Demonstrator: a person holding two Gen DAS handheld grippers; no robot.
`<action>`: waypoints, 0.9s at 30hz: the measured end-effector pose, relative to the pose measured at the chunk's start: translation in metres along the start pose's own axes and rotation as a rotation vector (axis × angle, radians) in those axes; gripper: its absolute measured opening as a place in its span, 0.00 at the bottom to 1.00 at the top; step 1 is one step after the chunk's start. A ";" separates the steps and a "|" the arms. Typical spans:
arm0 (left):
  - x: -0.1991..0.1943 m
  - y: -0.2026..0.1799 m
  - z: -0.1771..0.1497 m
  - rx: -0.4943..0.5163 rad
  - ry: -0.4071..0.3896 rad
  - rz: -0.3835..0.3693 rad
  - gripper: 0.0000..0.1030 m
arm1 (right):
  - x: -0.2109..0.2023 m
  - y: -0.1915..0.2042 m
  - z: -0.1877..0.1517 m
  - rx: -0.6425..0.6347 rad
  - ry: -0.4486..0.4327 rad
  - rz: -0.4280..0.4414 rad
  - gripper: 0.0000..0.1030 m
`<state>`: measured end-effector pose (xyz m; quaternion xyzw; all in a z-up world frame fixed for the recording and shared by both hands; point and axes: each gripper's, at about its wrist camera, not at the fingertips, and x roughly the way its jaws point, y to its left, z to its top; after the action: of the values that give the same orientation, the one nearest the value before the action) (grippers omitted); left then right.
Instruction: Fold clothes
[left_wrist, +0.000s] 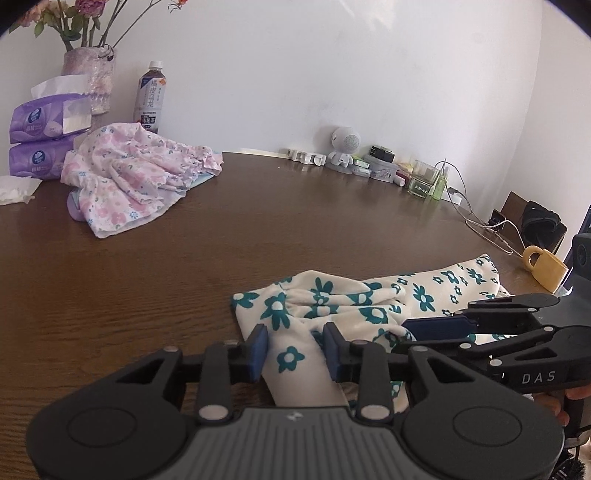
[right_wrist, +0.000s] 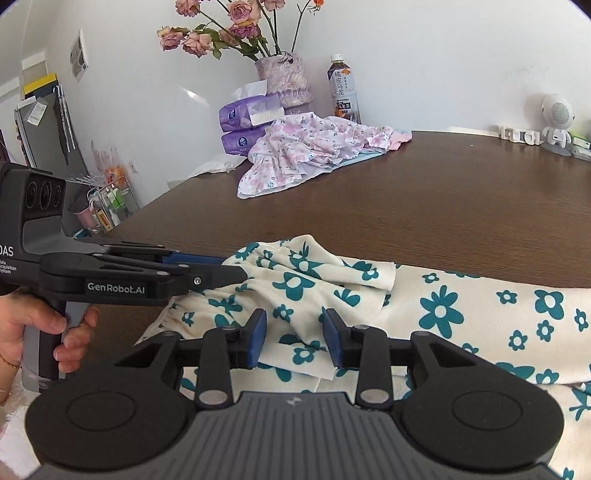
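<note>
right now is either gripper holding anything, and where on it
Nothing is clamped: the left gripper and right gripper both stand open, each straddling the cream flowered garment.

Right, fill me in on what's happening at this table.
A person is folding clothes with a handheld claw in each hand. Both the left claw and the right claw stand open over a cream garment with teal flowers, which lies bunched at the near edge of the dark wooden table. Neither grips it yet. A pink floral garment lies crumpled at the far side, near the tissue packs and a tea bottle.
</note>
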<state>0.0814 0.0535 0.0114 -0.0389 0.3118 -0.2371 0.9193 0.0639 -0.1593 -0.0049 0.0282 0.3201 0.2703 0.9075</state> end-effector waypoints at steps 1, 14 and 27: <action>0.000 -0.001 0.000 0.006 -0.001 0.006 0.31 | 0.000 0.000 0.000 -0.001 -0.002 -0.001 0.33; -0.005 -0.009 0.005 0.032 -0.012 0.042 0.31 | 0.002 0.002 -0.004 0.004 -0.029 -0.017 0.34; -0.015 -0.009 -0.005 0.017 -0.007 0.031 0.30 | 0.002 0.001 -0.003 0.019 -0.034 -0.017 0.36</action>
<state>0.0639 0.0530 0.0178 -0.0272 0.3074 -0.2252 0.9242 0.0633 -0.1576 -0.0083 0.0389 0.3076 0.2590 0.9148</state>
